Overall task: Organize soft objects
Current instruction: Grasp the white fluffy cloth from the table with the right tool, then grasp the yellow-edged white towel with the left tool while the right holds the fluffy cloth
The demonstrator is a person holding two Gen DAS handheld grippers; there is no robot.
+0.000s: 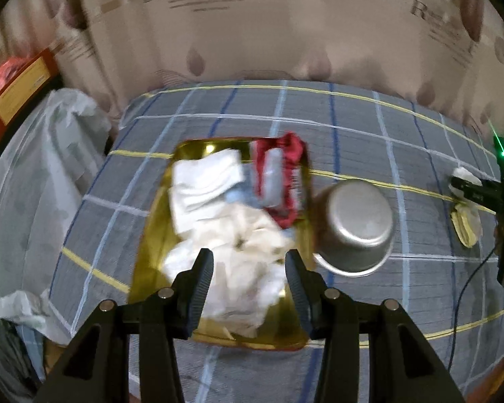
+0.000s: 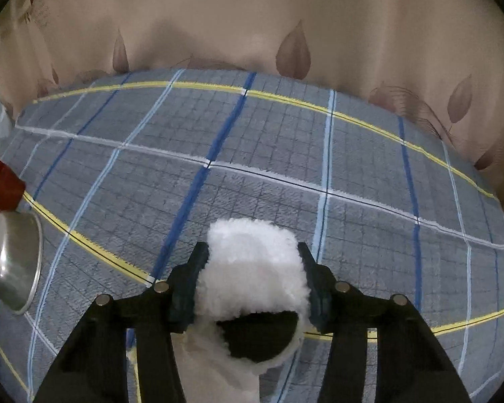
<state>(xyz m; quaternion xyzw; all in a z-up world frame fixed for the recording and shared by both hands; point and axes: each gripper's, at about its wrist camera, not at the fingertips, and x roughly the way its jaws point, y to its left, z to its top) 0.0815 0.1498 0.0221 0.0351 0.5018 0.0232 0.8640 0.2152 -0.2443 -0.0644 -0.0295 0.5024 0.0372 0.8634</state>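
Note:
A gold tray (image 1: pixel 151 235) lies on the plaid bed cover and holds a pile of soft things: a folded white cloth (image 1: pixel 205 184), a crumpled cream cloth (image 1: pixel 248 255) and a red cloth (image 1: pixel 285 174). My left gripper (image 1: pixel 249 278) is open and empty, hovering over the cream cloth. My right gripper (image 2: pixel 253 275) is shut on a fluffy white slipper (image 2: pixel 252 268) and holds it above the bed cover. In the left wrist view the right gripper (image 1: pixel 467 184) shows at the far right, above a second cream slipper (image 1: pixel 467 225) lying on the bed.
An upturned metal pot (image 1: pixel 356 225) rests against the tray's right side; it also shows at the left in the right wrist view (image 2: pixel 10 262). A beige leaf-print curtain (image 2: pixel 252 27) backs the bed. A plastic-wrapped bundle (image 1: pixel 33 184) lies left.

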